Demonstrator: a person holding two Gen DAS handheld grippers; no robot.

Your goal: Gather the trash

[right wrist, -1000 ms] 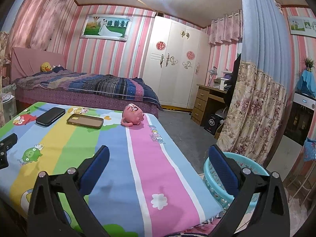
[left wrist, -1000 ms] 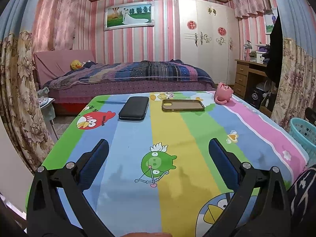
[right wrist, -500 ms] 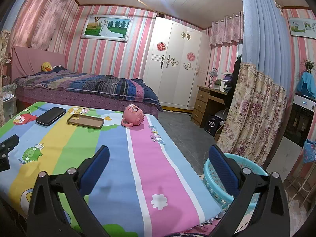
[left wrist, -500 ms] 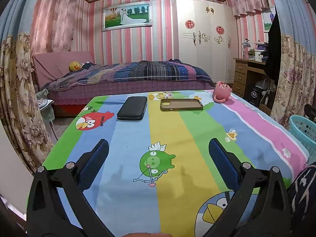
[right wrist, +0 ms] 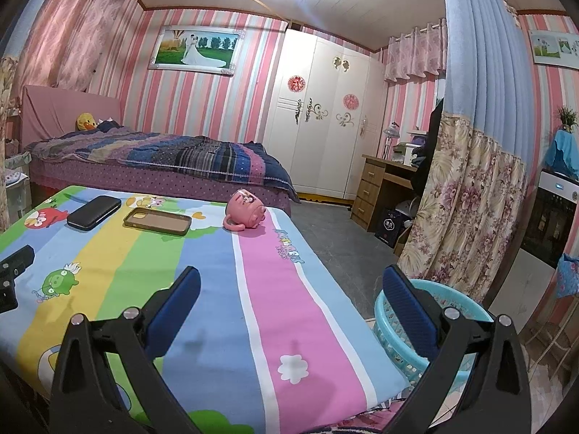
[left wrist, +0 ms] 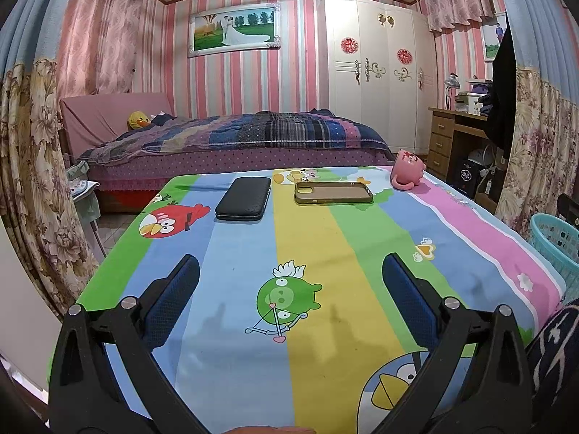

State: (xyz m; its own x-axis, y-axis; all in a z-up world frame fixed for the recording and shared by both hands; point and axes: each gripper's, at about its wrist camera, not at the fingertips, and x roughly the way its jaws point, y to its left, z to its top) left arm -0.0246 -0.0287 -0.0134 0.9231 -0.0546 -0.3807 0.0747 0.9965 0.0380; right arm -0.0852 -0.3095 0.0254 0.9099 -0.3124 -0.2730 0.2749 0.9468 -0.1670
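Observation:
A table covered with a striped cartoon cloth holds a black case, an olive phone case and a tipped pink mug at its far end. They also show in the right wrist view: the black case, the phone case, the mug. My left gripper is open and empty above the near part of the cloth. My right gripper is open and empty over the table's right edge, its right finger above a turquoise basket on the floor. The left gripper's tip shows at the left.
The basket also shows at the right edge of the left wrist view. A bed stands behind the table. A wooden desk and floral curtains are to the right. A person's patterned sleeve is at the lower right.
Both views have shifted only slightly; the grippers stay open and empty, and nothing on the table has moved.

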